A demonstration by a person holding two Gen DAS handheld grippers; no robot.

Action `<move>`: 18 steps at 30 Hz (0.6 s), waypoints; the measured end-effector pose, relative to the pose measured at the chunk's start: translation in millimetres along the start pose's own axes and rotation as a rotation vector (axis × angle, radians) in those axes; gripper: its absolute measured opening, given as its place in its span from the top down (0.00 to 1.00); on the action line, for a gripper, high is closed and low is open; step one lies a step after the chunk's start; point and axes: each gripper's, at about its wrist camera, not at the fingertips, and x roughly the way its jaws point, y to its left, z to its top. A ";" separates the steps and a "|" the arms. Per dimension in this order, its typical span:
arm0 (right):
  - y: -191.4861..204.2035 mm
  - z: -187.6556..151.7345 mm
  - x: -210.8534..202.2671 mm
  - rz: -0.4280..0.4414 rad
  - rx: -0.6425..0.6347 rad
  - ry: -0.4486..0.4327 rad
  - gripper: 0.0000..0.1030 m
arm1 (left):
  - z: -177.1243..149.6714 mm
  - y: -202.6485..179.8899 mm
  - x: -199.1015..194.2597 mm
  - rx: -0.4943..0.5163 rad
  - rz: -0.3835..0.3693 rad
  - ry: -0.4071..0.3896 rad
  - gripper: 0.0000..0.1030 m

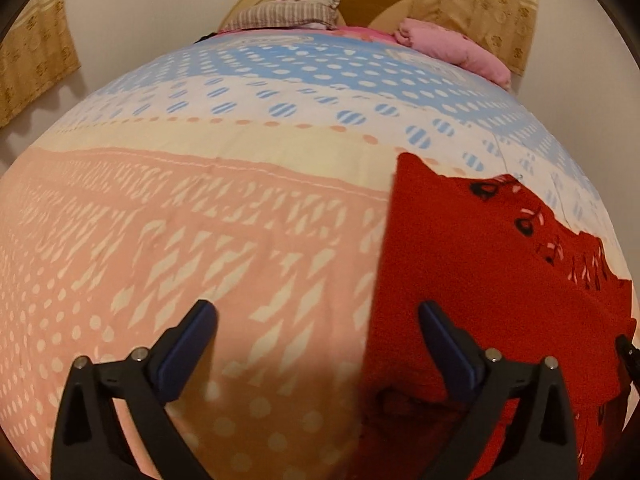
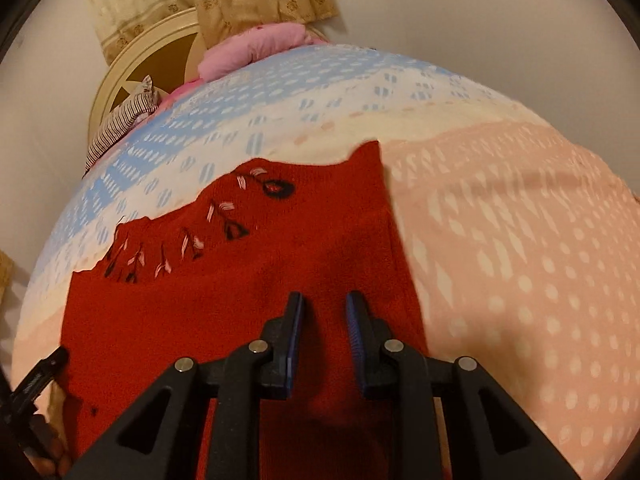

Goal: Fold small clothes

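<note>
Left wrist view: left gripper [image 1: 318,316] wide open, empty; red garment [image 1: 480,264] lies lower right on the bedspread [image 1: 200,220]. Soft, light knit; take by its edge.

Right wrist view: right gripper [image 2: 323,304] part open, empty, above the garment. Pink pillow [image 2: 256,46] upper left, clear.

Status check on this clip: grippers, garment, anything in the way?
Left gripper open, empty, at the red garment's edge. Right gripper narrowly open above it, gripping nothing. Garment flat on the bedspread. Nothing in the way.
</note>
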 end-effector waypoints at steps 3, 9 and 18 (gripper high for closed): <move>12.6 4.9 10.7 -0.021 -0.078 0.007 0.67 | -1.3 -2.6 2.6 -0.007 0.001 0.000 0.00; 22.8 6.4 6.5 -0.019 -0.145 0.021 0.51 | 7.3 2.1 -3.9 0.028 -0.129 0.050 0.00; -10.2 -48.1 -173.8 0.018 -0.170 -0.234 0.51 | -25.2 60.7 -104.0 0.199 -0.327 -0.121 0.00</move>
